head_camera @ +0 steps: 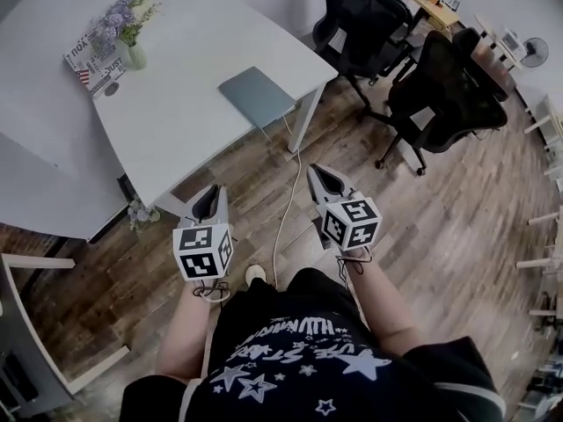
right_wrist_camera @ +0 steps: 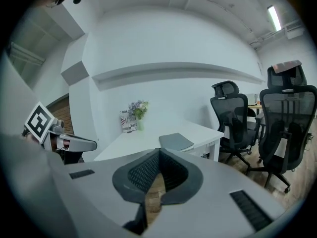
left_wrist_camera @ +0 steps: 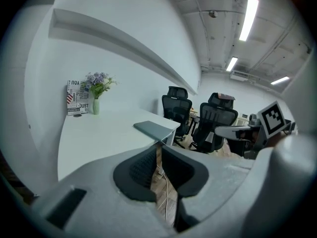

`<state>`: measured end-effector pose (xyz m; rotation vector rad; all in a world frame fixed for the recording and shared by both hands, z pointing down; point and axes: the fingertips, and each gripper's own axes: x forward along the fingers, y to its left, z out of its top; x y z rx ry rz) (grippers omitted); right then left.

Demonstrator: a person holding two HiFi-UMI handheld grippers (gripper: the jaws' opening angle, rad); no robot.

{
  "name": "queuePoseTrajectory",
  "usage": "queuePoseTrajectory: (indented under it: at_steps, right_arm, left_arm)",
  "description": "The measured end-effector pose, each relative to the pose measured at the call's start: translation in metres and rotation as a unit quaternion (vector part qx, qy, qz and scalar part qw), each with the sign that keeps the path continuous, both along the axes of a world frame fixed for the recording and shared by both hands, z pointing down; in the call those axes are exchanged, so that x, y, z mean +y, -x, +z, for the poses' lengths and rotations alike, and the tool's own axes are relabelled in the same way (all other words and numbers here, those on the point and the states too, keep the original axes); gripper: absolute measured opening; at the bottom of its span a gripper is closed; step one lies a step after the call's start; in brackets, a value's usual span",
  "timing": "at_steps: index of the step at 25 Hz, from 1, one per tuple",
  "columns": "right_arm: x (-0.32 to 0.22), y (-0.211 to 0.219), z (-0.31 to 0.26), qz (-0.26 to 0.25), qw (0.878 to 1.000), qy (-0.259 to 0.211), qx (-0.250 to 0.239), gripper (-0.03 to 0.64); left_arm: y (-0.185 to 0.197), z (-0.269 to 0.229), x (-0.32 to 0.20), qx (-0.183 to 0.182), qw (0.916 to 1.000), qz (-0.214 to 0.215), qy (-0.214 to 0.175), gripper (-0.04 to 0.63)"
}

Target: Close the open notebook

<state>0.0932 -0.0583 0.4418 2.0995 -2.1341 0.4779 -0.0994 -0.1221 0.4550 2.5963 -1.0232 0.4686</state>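
The grey notebook [head_camera: 257,95] lies shut and flat near the front right corner of the white table [head_camera: 176,130]. It also shows in the left gripper view as the notebook [left_wrist_camera: 153,129] and in the right gripper view as the notebook [right_wrist_camera: 176,141]. Both grippers hang over the wooden floor, well short of the table. My left gripper [head_camera: 214,190] [left_wrist_camera: 159,148] has its jaws together with nothing between them. My right gripper [head_camera: 315,170] [right_wrist_camera: 159,152] is shut and empty as well. Both point toward the table.
A vase of flowers [head_camera: 130,35] and a printed card [head_camera: 92,64] stand at the table's far left. Two black office chairs [head_camera: 365,16] [head_camera: 449,86] stand to the right. A white cable [head_camera: 286,205] runs across the floor from the table leg [head_camera: 303,121].
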Motion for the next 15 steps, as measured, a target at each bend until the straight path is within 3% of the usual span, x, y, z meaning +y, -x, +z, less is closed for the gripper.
queuePoseTrajectory:
  at_steps: [15]
  right_arm:
    - [0.113, -0.026, 0.003, -0.021, 1.000, 0.011, -0.014, 0.002]
  left_arm:
    - [-0.034, -0.013, 0.116, -0.002, 0.9999, -0.012, -0.005, 0.020]
